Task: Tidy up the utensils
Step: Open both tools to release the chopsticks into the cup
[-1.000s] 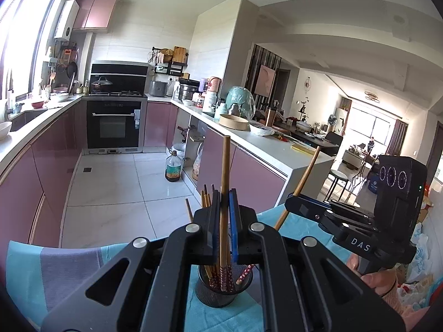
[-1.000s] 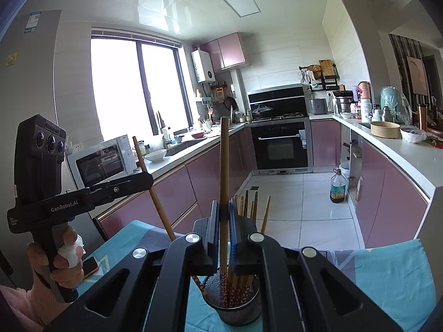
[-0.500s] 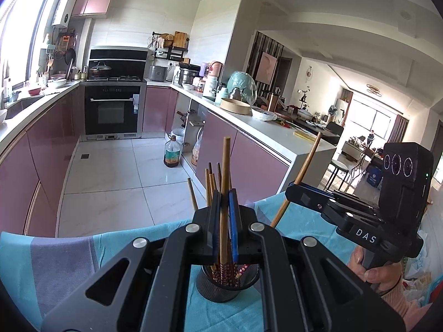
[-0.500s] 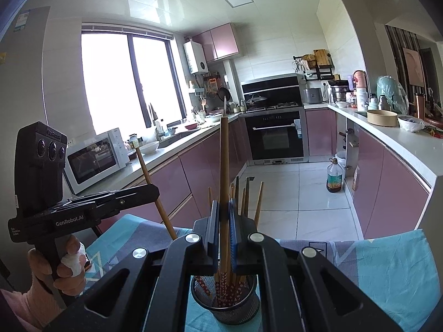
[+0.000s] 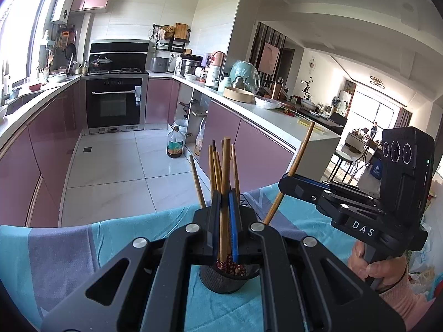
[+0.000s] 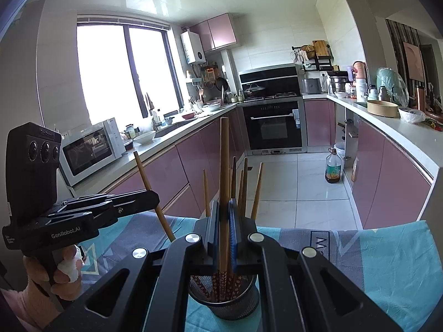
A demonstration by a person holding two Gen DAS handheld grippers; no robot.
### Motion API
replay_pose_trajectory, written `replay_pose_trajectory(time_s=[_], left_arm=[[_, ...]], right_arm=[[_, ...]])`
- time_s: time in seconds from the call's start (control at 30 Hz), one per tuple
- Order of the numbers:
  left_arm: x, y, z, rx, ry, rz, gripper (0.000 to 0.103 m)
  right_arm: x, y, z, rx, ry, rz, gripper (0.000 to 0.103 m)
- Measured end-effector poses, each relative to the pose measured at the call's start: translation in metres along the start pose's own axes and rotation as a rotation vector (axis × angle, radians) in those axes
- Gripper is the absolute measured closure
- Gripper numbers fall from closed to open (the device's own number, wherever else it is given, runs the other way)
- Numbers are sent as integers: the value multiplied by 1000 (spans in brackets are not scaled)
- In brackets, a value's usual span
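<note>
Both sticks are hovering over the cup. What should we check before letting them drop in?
1. Left gripper jaws clamp their chopstick: ok.
2. Right gripper jaws clamp their chopstick: ok.
3. Mesh cup stands upright on the blue cloth: ok.
4. Both chopstick tips reach inside the cup: ok.
5. Tips touch the cup bottom: cannot tell.
6. Grippers clear of each other: ok.

My left wrist camera looks along its fingers, angled slightly down, close above the mesh holder [image 5: 224, 279], toward the oven [image 5: 113, 102]. My right wrist camera faces likewise. Both share the holder, the teal cloth [image 6: 387, 262] and the kitchen.
</note>
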State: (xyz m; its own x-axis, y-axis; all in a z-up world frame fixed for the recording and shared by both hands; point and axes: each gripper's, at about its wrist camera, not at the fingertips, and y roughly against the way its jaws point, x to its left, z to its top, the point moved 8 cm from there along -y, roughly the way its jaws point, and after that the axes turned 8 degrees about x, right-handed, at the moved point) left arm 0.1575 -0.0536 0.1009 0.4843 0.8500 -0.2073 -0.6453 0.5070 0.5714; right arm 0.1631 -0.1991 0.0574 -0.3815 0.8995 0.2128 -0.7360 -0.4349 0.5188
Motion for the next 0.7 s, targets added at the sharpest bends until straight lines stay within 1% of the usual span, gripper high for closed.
replay_pose_trajectory(time_s=[0.4, 0.7], left_arm=[[10, -17, -7, 36, 8, 6, 96], [11, -28, -13, 56, 4, 21, 96]], right_arm=[[-2, -12, -6, 33, 9, -10, 98], [2, -25, -10, 64, 24, -18, 98]])
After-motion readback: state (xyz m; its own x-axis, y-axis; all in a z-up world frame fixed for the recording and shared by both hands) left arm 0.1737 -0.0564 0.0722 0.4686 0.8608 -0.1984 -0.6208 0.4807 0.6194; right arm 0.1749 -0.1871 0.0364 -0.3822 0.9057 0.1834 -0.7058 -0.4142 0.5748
